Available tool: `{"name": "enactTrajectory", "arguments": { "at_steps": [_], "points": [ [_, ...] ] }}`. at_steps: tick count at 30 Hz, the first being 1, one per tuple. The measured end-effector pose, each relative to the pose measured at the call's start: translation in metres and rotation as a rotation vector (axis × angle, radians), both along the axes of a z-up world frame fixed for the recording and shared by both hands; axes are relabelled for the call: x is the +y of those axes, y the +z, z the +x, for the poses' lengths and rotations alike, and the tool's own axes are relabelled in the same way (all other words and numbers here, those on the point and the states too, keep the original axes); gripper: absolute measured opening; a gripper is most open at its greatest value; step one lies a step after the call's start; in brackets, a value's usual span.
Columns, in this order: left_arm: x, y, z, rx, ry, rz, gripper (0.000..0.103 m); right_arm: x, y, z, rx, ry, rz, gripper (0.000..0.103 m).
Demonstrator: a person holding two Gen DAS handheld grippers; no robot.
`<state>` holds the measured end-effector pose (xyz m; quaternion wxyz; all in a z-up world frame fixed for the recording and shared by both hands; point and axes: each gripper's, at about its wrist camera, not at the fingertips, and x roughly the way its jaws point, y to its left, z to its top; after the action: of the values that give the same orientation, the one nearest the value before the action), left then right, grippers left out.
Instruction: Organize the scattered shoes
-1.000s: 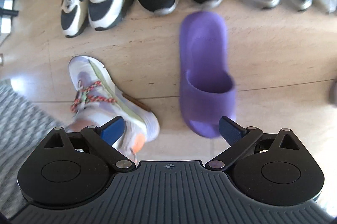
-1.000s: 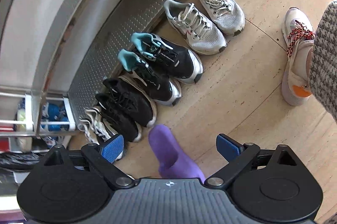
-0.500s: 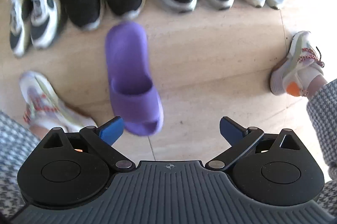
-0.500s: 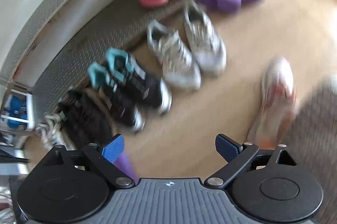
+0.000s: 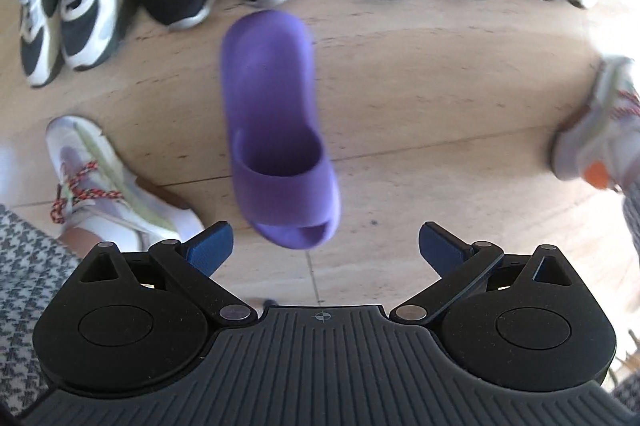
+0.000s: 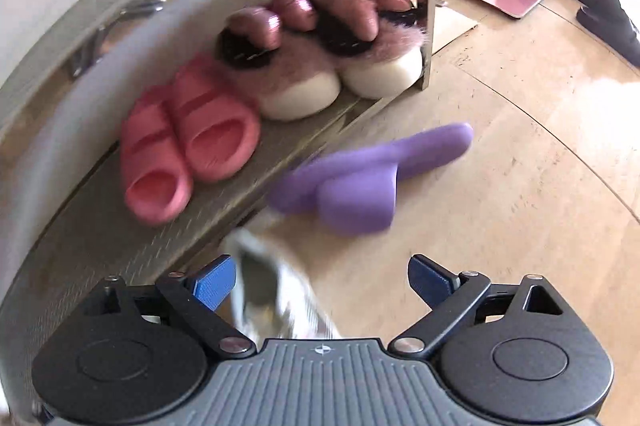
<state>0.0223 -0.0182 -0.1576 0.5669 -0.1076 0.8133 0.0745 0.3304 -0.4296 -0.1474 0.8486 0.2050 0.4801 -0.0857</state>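
Wood floor (image 5: 420, 98): unbranded purple slide (image 5: 276, 130), left claw (image 5: 326, 246) open.

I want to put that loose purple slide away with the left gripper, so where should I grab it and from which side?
Probably the strap band over the toe end of the purple slide. It lies flat, sole down, toe pointing at the left gripper, whose jaws are open. Come down from above, with one finger inside the foot opening under the band and the other on top of it: the band's raised arch makes a pinchable ridge.

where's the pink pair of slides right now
In the right wrist view, the pink slides sit side by side on the metal shelf, upper left of centre, just left of the fluffy pink slippers.
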Motion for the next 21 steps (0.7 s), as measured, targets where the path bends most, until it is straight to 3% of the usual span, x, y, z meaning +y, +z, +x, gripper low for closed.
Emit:
{"name": "enactTrajectory", "arguments": {
  "at_steps": [11,13,15,18,21],
  "points": [
    [0.014,-0.021,0.01,0.073,0.038,0.03,0.101,0.0,-0.08,0.059,0.078,0.061,-0.133,0.087],
    [0.015,-0.022,0.011,0.076,0.038,0.038,0.101,0.006,-0.091,0.068,0.087,0.081,-0.198,0.084],
    [0.016,-0.021,0.012,0.078,0.043,0.042,0.101,0.008,-0.095,0.07,0.096,0.086,-0.232,0.074],
    [0.016,-0.017,0.014,0.07,0.051,0.033,0.101,0.01,-0.09,0.068,0.12,0.078,-0.265,0.073],
    [0.015,-0.003,0.017,0.019,0.055,0.008,0.101,0.012,-0.066,0.056,0.138,0.047,-0.278,0.072]
  ]
}}
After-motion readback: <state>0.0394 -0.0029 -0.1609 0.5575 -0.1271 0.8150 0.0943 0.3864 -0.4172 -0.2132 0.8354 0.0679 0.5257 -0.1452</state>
